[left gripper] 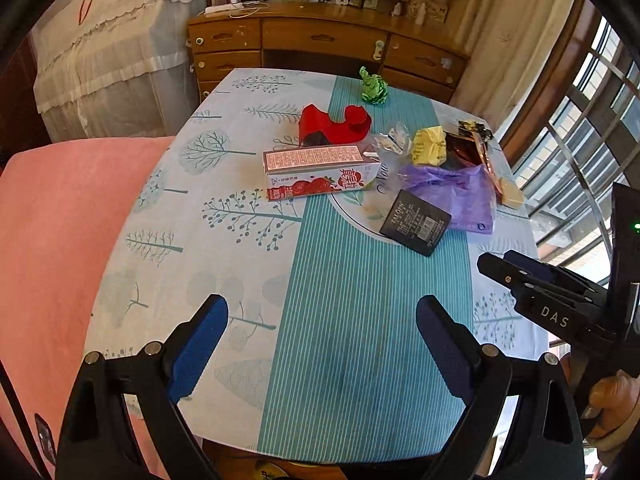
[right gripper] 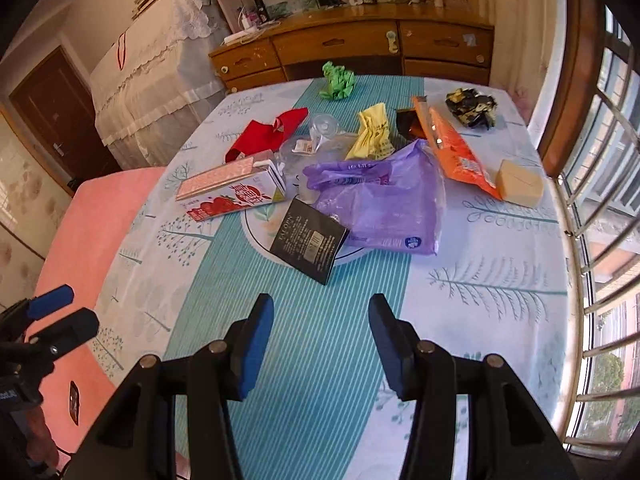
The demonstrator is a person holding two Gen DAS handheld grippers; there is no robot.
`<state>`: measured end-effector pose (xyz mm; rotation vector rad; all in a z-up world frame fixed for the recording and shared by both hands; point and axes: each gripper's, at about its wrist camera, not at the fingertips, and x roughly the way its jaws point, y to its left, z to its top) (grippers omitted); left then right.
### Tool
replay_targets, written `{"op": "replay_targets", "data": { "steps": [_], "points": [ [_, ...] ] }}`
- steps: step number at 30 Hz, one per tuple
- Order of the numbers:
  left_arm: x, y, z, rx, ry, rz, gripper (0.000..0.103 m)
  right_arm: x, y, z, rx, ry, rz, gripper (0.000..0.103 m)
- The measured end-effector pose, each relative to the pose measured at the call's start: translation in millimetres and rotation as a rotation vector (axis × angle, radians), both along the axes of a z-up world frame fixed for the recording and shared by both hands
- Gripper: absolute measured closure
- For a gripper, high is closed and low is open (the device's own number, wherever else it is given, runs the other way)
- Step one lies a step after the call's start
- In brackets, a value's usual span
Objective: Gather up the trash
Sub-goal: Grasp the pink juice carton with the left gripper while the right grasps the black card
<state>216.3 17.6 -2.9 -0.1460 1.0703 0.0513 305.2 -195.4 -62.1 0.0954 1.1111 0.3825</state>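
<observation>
Where the teal stripe runs up the middle of the table (right gripper: 500, 292), the trash sits bunched toward the far half: a strawberry carton (right gripper: 232, 194) on its side at the left of the heap, a black card (right gripper: 308, 240) leaning over the rim of a round printed mat, and a purple bag (right gripper: 384, 208) spread flat just right of the card. Behind these, a red wrapper (right gripper: 272, 132), clear plastic (right gripper: 320, 140) and a crumpled yellow paper (right gripper: 372, 132) crowd together, touching or overlapping. An orange packet (right gripper: 456, 152) lies diagonally toward the right edge, with a tan block (right gripper: 520, 188) at its near end. A dark crumpled wrapper (right gripper: 472, 110) sits near the far right corner; a green wad (right gripper: 338, 80) sits alone near the far edge, on the stripe. Left gripper (left gripper: 320, 316) hangs over the near end of the stripe, jaws spread wide, nothing between them. Right gripper (right gripper: 320, 320) also over the near stripe, jaws apart and empty, short of the card. Pink cushion (left gripper: 52, 240) abuts the left edge. Wooden dresser (right gripper: 360, 48) stands beyond the far edge, a window with bars (right gripper: 600, 200) along the right.
</observation>
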Motion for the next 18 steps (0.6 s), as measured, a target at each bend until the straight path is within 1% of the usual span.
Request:
{"op": "replay_targets", "data": {
  "steps": [5, 8, 14, 18],
  "points": [
    [23, -2, -4, 0.047, 0.015, -0.013, 0.009, 27, 9, -30, 0.034, 0.062, 0.027, 0.053],
    [36, -1, -9, 0.082, 0.026, -0.022, 0.009, 39, 18, -44, 0.044, 0.081, 0.046, 0.053],
    [65, 7, -17, 0.105, 0.045, -0.044, 0.009, 59, 33, -57, 0.061, 0.08, 0.066, 0.053],
    [90, 10, -21, 0.143, 0.058, -0.103, 0.009, 68, 41, -63, 0.067, 0.066, 0.076, 0.053]
  ]
}}
